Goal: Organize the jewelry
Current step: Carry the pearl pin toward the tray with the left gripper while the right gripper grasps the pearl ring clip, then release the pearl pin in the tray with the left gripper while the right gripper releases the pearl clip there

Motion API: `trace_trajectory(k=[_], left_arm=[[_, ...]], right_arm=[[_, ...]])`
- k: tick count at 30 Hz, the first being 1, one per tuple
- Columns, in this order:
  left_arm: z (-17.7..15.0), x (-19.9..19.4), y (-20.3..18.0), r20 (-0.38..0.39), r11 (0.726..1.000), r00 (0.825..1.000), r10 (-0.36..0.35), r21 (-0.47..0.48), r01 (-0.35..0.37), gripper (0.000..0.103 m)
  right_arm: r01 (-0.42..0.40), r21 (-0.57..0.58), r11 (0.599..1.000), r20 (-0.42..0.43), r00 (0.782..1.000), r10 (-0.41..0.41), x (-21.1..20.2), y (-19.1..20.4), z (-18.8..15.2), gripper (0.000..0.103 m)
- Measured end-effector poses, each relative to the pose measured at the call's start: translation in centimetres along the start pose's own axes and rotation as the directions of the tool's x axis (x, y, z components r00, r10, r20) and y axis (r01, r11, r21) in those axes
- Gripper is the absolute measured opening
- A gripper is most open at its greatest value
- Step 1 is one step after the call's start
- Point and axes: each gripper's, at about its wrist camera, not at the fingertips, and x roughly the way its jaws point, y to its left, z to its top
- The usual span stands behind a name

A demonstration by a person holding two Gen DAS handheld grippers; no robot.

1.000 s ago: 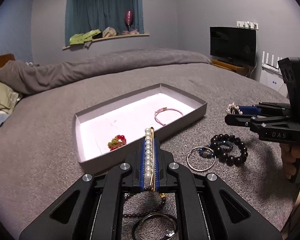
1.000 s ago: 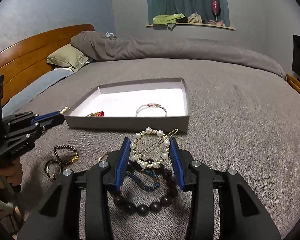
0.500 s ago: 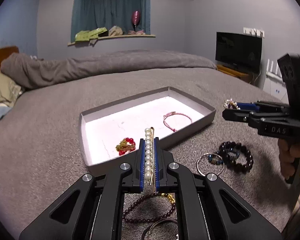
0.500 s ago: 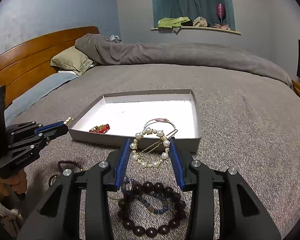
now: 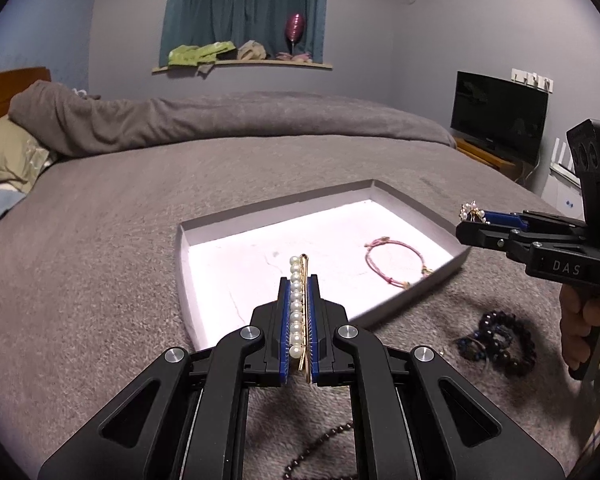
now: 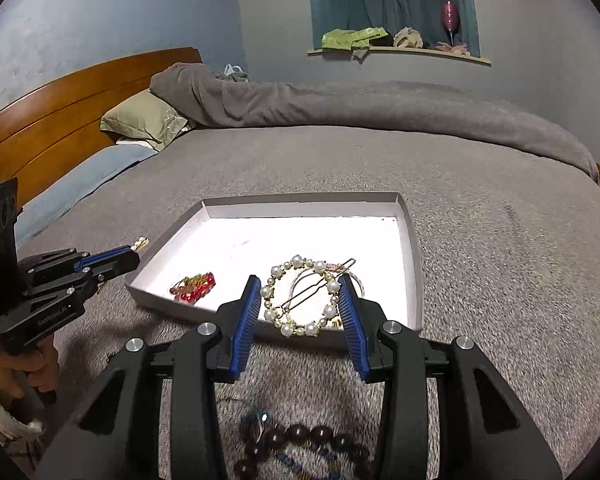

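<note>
Pearl-lined hair clip (image 5: 299, 311) sits pinched edge-on in the left claw (image 5: 299, 280), poised over the box (image 5: 276, 213) on the bed. Right claw (image 6: 300, 300) grips a pearl ring clip (image 6: 300, 295) above the near wall; each should be lowered onto bare floor, clear of the pink bracelet (image 5: 396, 260) and red beads (image 6: 194, 285), before release.

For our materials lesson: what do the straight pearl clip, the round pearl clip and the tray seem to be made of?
Straight pearl hair clip: glossy white beads, likely faux pearl, on a gold-toned metal pin.
Round pearl hair clip: similar beads on a thin gold wire ring.
Tray: matte grey, thin folded walls, probably cardboard.
</note>
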Motion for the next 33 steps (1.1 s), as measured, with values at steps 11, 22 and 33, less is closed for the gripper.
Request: trace_trajectory(k=[11,22,33], left_arm=[[0.4,3.1,1.2,-0.06,0.999,0.998,0.002,-0.033,-0.004,0.008],[0.1,5.2,1.6,-0.108,0.999,0.994,0.005,-0.05,-0.01,0.008],[-0.2,5.6,1.6,-0.111,0.999,0.994,0.009,-0.052,-0.015,0.01]], right_arm=[[0.031,0.021,0.999,-0.087,0.996,-0.029,3.9,-1.7,0.8,0.039],[0.072,0.001,0.997,-0.15,0.986,-0.071,6.4,-2.5,0.5,0.039],[0.086,-0.021,0.996,-0.169,0.982,-0.089,7.0,-2.4,0.2,0.041]])
